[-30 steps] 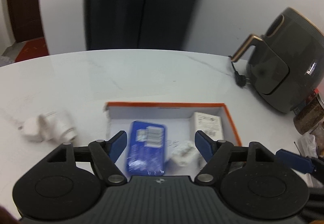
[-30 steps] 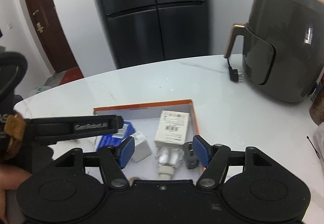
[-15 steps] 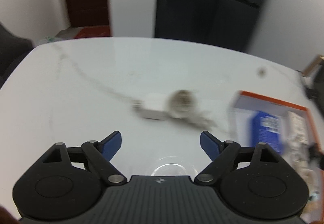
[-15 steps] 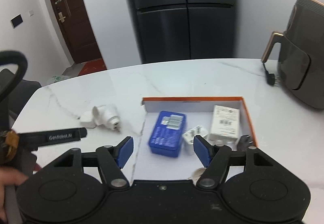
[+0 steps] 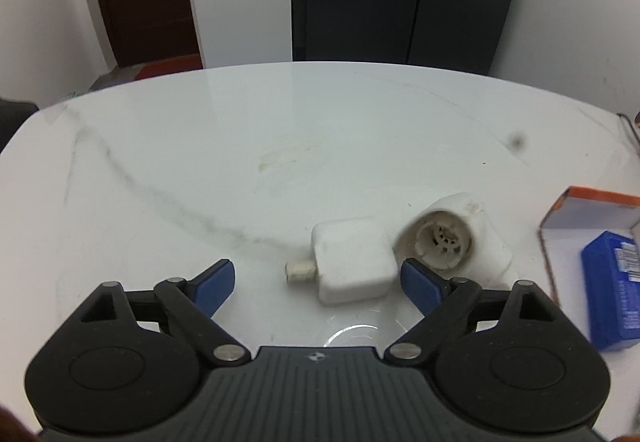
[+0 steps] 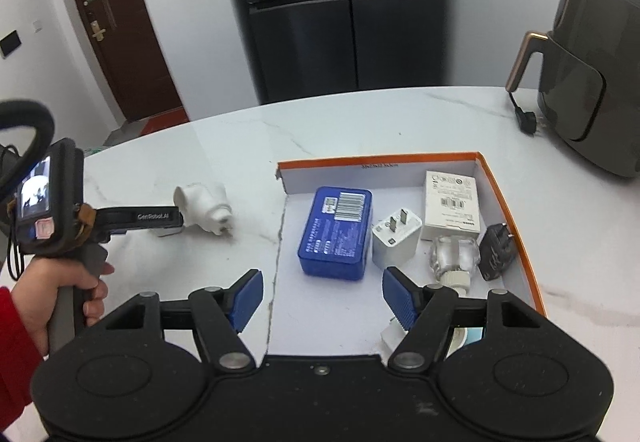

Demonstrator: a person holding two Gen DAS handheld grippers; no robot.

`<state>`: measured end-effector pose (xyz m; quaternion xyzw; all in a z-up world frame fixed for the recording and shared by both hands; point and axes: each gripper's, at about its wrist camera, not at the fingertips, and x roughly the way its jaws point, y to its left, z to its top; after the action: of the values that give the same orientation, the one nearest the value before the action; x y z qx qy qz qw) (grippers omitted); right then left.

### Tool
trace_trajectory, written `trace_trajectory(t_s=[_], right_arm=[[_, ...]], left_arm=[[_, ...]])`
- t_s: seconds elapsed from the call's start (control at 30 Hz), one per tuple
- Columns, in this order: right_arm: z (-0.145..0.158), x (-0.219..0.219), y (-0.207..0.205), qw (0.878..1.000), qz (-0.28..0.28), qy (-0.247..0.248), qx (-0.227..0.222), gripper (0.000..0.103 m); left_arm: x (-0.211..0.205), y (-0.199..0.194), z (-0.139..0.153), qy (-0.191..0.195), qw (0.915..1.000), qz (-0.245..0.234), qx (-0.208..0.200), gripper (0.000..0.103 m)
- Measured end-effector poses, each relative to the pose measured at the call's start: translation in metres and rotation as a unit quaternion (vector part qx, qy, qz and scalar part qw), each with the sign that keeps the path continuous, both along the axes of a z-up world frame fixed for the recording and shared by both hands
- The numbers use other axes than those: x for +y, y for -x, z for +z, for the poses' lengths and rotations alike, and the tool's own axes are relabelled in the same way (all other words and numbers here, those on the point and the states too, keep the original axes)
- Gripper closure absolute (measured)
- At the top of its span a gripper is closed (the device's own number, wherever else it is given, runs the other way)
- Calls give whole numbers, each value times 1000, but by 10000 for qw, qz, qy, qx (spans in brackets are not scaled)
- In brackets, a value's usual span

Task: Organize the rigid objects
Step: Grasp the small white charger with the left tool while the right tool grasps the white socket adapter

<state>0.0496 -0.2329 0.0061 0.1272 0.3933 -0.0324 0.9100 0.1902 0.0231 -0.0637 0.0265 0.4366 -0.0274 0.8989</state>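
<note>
- Left hand-held gripper [image 5: 316,282] is swung from the orange-rimmed box [image 6: 500,178] to the white adapter [image 5: 352,266]; jaws opening, nothing clamped.
- Right hand-held gripper [image 6: 320,298] is held apart, empty.
- Adapter pickup is judged next.

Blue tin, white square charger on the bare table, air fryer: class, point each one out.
blue tin [image 6: 335,232]: right wrist view, middle of its lid.
white square charger [image 5: 352,262]: left wrist view, its flat top face.
air fryer [image 6: 592,82]: right wrist view, its dark front.

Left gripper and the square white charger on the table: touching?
Apart. The left wrist view shows the left gripper opening, with bare table between its fingers and the charger.
</note>
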Motion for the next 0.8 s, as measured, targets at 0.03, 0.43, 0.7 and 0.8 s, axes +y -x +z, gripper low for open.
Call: trace_trajectory(t_s=[0.03,0.43,0.7,0.8], right_arm=[[-2,0,-1,10000,-19,-7,23,23],[-12,42,-52,9986,479,-228,34,22],[-34,87,-128,9954,824,-486,112,20],[-50,103,-156,9959,794,-382,218,20]], left_arm=[[1,-4,-3,8,10000,-5,18,11],[41,5,2,132,9997,-140,-129,45],[77,65,21,273,9990,342,-33,45],[88,85,27,369,9981,496,-17,45]])
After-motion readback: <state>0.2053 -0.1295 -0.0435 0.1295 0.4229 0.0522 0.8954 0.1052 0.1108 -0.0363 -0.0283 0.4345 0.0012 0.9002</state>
